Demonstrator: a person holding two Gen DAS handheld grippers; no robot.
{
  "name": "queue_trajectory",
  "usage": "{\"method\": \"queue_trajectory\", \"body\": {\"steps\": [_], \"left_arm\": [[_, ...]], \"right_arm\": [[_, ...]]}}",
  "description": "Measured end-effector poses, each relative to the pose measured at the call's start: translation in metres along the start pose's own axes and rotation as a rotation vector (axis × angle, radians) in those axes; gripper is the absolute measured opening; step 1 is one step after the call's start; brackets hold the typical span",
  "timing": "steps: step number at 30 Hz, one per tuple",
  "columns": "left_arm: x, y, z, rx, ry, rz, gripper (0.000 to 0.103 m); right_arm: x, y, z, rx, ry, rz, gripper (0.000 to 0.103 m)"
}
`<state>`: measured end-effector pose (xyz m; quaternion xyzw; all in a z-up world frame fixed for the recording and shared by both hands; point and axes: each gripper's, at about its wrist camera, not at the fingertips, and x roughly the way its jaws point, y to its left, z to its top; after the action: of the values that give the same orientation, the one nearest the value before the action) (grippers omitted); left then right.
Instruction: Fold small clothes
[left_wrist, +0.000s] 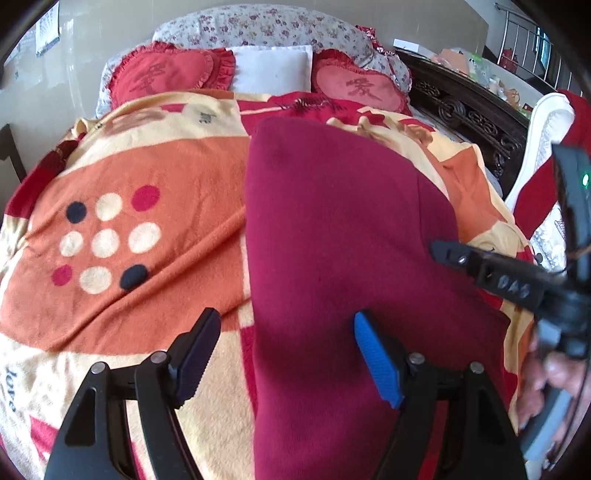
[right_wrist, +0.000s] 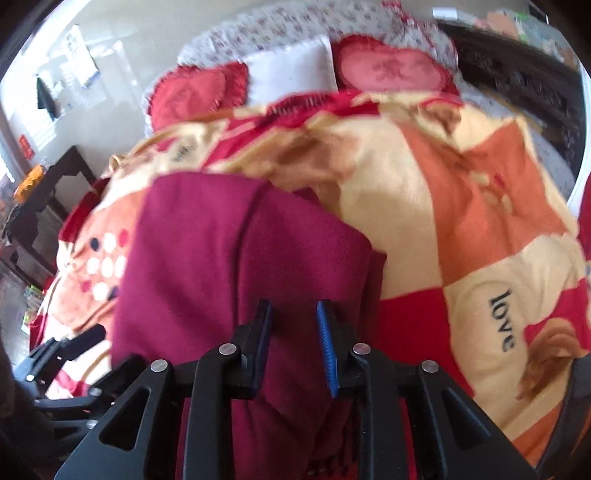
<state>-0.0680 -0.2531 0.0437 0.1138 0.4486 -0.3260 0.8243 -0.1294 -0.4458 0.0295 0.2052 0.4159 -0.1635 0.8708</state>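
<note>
A maroon garment (left_wrist: 332, 221) lies flat on the patterned blanket (left_wrist: 147, 166) of a bed, folded into a long strip that runs away from me. My left gripper (left_wrist: 286, 315) is open over its near left edge, the black finger (left_wrist: 199, 347) above the blanket and the blue-padded finger (left_wrist: 376, 358) above the cloth. In the right wrist view the garment (right_wrist: 221, 240) shows a lengthwise fold, and bunched cloth rises between the narrow jaws of my right gripper (right_wrist: 294, 306), which is shut on its near end. The right gripper (left_wrist: 443, 253) also reaches in from the right.
Two red heart cushions (left_wrist: 166, 74) and a white pillow (left_wrist: 273, 68) lie at the head of the bed. Dark carved wood furniture (left_wrist: 465, 110) and a white frame (left_wrist: 543, 140) stand to the right. A dark side table (right_wrist: 48, 206) stands left. A hand (left_wrist: 546, 369) holds the right gripper.
</note>
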Motion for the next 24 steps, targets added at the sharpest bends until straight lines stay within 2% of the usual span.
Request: {"method": "queue_trajectory", "body": {"steps": [3, 7, 10, 12, 14, 19, 22, 24], "left_arm": [[0.006, -0.001, 0.001, -0.003, -0.002, -0.008, 0.084], [0.007, -0.001, 0.001, -0.013, 0.005, -0.017, 0.084], [0.003, -0.001, 0.001, -0.008, 0.005, -0.022, 0.084], [-0.001, 0.0, 0.0, -0.006, 0.008, -0.026, 0.084], [-0.004, 0.001, 0.0, -0.007, 0.008, -0.025, 0.084], [-0.005, 0.001, -0.001, -0.007, 0.01, -0.019, 0.084], [-0.004, 0.001, -0.003, -0.01, 0.017, -0.018, 0.084], [-0.003, 0.002, -0.004, -0.015, 0.022, -0.022, 0.085]], "right_arm": [[0.008, -0.004, -0.005, -0.008, -0.024, -0.001, 0.005], [0.007, -0.006, -0.005, -0.019, -0.023, 0.015, 0.005], [-0.003, -0.009, -0.005, -0.008, -0.026, 0.051, 0.009], [-0.013, -0.012, -0.008, 0.011, -0.037, 0.074, 0.02], [-0.02, -0.013, -0.014, 0.018, -0.04, 0.097, 0.024], [-0.031, -0.007, -0.026, 0.007, -0.041, 0.11, 0.024], [-0.023, 0.001, -0.032, -0.043, 0.002, 0.052, 0.027], [-0.015, 0.002, -0.037, -0.066, 0.016, 0.023, 0.032]]}}
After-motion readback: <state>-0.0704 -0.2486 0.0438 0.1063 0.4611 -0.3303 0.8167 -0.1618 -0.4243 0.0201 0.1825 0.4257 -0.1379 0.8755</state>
